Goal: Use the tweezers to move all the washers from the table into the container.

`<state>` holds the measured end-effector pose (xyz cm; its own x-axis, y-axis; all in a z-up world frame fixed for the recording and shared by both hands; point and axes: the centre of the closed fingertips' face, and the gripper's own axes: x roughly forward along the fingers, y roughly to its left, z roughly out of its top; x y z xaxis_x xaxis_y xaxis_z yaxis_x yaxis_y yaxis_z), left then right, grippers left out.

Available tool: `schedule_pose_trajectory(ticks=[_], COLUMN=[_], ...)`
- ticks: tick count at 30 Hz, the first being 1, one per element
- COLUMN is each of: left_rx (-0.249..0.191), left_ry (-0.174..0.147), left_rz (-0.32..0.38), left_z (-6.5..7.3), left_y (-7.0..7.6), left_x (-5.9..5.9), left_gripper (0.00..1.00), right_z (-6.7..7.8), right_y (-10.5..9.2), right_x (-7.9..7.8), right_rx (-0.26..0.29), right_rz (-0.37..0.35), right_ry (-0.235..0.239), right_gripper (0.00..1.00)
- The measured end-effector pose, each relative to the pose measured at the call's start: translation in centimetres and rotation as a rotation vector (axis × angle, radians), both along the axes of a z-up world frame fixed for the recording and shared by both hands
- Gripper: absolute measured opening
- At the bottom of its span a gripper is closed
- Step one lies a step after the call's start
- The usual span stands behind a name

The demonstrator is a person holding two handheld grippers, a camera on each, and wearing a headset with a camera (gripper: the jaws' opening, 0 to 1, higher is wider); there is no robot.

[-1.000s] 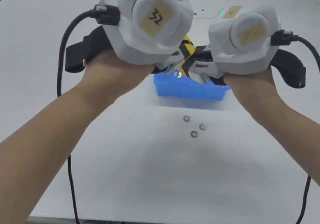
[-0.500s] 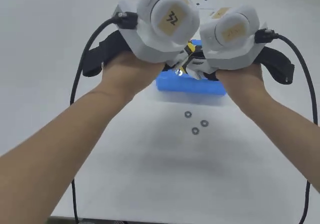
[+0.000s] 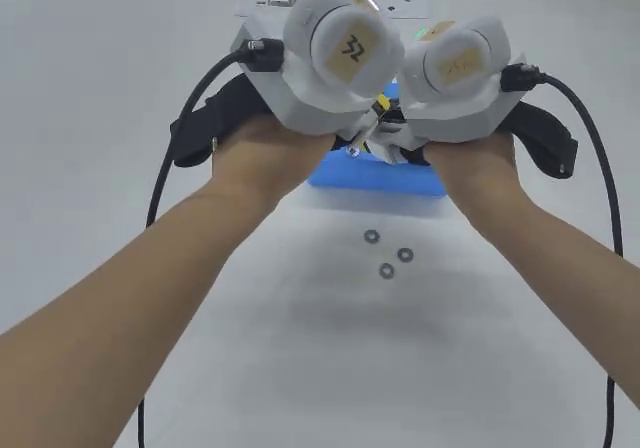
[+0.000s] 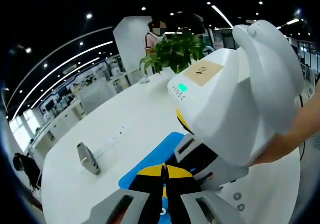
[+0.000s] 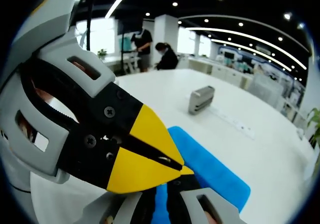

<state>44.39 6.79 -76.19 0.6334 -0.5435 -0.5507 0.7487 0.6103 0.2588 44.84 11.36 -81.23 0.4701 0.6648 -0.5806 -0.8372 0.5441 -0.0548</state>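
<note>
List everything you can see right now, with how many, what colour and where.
washers: three, silver, loose on the table in front of the container
container: one, blue, on the table under the grippers
table: one, white
grey box: one, on the table beyond the container
plant: one, green, far side of the table
cables: two, black, one from each gripper
left gripper: one, white, yellow-and-black jaws closed
right gripper: one, white, close beside the left gripper
hands: two, each holding a gripper
</note>
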Motion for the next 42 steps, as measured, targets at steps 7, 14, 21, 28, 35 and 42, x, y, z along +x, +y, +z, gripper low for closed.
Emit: schedule_pose_trajectory(ticks=[7, 14, 21, 28, 35, 42], left_rx=[-0.004, -0.066, -0.099, -0.106, -0.116, -0.114], left_ry=[-0.006, -0.034, -0.071, -0.103, -0.085, -0.028], left_rz=[0.003, 0.007, -0.009, -0.066, -0.104, -0.141], left_z=[0.7, 3.0, 5.5, 7.7, 7.6, 6.0], left_y=[0.1, 0.2, -0.1, -0.6, -1.0, -1.2], left_x=[-0.6, -1.6, -2.9, -5.3, -6.8, -8.4], left_gripper=[0.00, 0.00, 0.00, 0.00, 0.00, 0.00], right_z=[0.5, 2.4, 5.1, 7.5, 7.6, 5.8], right_y=[0.0, -0.2, -0.5, -0.8, -1.2, -1.3], right_x=[-0.3, -0.4, -1.5, -3.7, -5.8, -7.5], right_rx=[0.003, 0.018, 0.068, 0.138, 0.158, 0.137], right_rz=[-0.009, -0.012, -0.011, -0.026, -0.021, -0.012], right_ry=[-0.004, -0.056, -0.106, -0.129, -0.110, -0.064], right_gripper=[0.03, 0.03, 0.04, 0.04, 0.05, 0.05])
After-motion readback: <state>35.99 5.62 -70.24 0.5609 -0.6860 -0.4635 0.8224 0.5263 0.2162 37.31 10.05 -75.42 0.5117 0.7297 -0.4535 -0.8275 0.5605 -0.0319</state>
